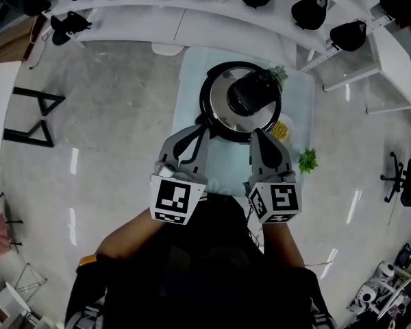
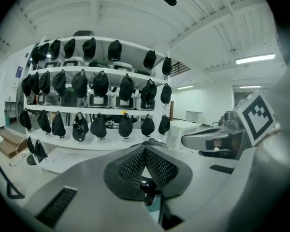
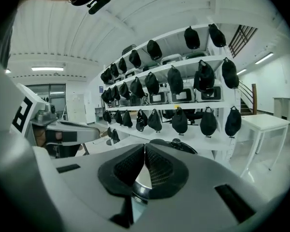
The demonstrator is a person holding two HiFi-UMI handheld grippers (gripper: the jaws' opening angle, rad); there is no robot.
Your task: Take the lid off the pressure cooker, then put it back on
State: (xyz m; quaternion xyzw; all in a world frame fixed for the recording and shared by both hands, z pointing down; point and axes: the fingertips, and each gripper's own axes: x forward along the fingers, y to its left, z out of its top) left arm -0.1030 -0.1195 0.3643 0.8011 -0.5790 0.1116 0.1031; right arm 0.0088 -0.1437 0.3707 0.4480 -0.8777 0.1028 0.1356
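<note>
Head view: lid [image 1: 240,100] sitting on cooker [image 1: 205,103], mid-table [image 1: 192,88]. Left gripper [image 1: 203,124] and right gripper [image 1: 255,133] hovering at its near rim.
Left gripper view: jaws pressing together, pinching nothing.
Right gripper view: same, lid just beyond.
Risk: closed jaws bumping the rim, so the cooker is sliding instead of the lid turning.
</note>
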